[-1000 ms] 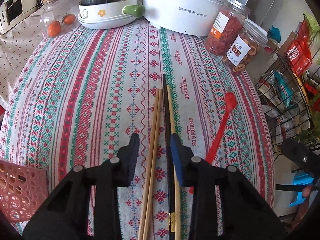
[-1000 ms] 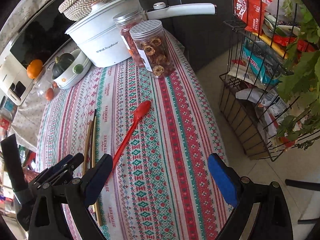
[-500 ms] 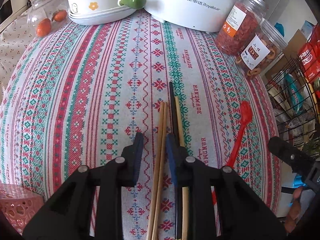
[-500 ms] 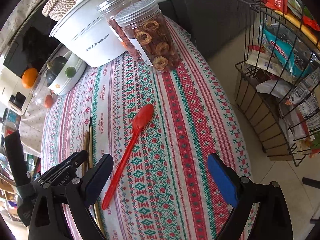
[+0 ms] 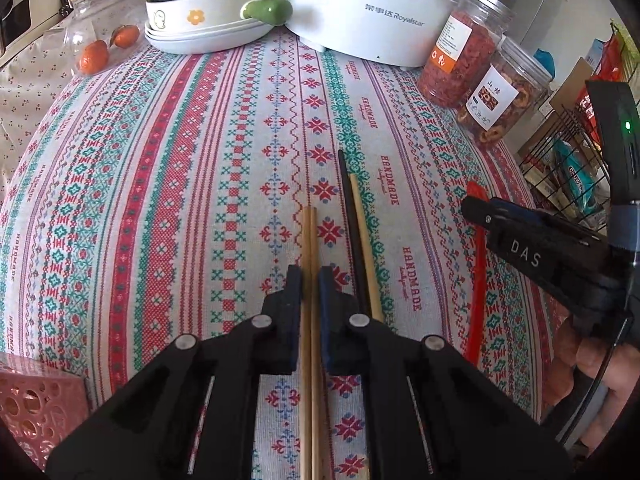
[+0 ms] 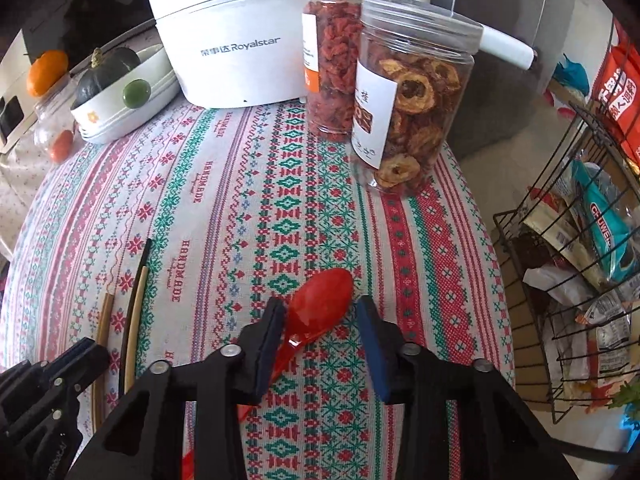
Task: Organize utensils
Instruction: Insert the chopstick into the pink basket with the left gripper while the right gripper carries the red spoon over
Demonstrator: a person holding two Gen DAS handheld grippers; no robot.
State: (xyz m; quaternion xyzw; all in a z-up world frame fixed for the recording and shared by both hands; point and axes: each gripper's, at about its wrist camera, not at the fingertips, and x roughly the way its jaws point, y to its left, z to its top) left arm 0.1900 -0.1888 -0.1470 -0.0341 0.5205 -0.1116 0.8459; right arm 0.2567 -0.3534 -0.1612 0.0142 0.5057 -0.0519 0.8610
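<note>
Two pale wooden chopsticks (image 5: 310,232) lie side by side on the striped tablecloth (image 5: 160,184), and my left gripper (image 5: 310,272) is shut on them partway along. Just to their right lie a black chopstick (image 5: 347,192) and a tan chopstick (image 5: 362,216). A red plastic spoon (image 6: 320,308) lies further right. My right gripper (image 6: 320,304) straddles the spoon's bowl and neck with its jaws closing. The left pad is next to the neck and the right pad stands off the bowl. In the left wrist view the right gripper (image 5: 476,208) hangs over the spoon (image 5: 478,280).
At the back stand a white Royalstar pot (image 5: 372,8), two clear jars of dried fruit (image 6: 404,92), and a bowl holding a dark squash (image 5: 208,16). A pink perforated basket (image 5: 36,412) sits at the near left. A wire rack of packets (image 6: 580,280) stands off the table's right edge.
My left gripper's jaws closed onto the wooden chopstick pair. My right gripper came down and forward over the red spoon, and its jaws narrowed from wide to just around the bowl.
</note>
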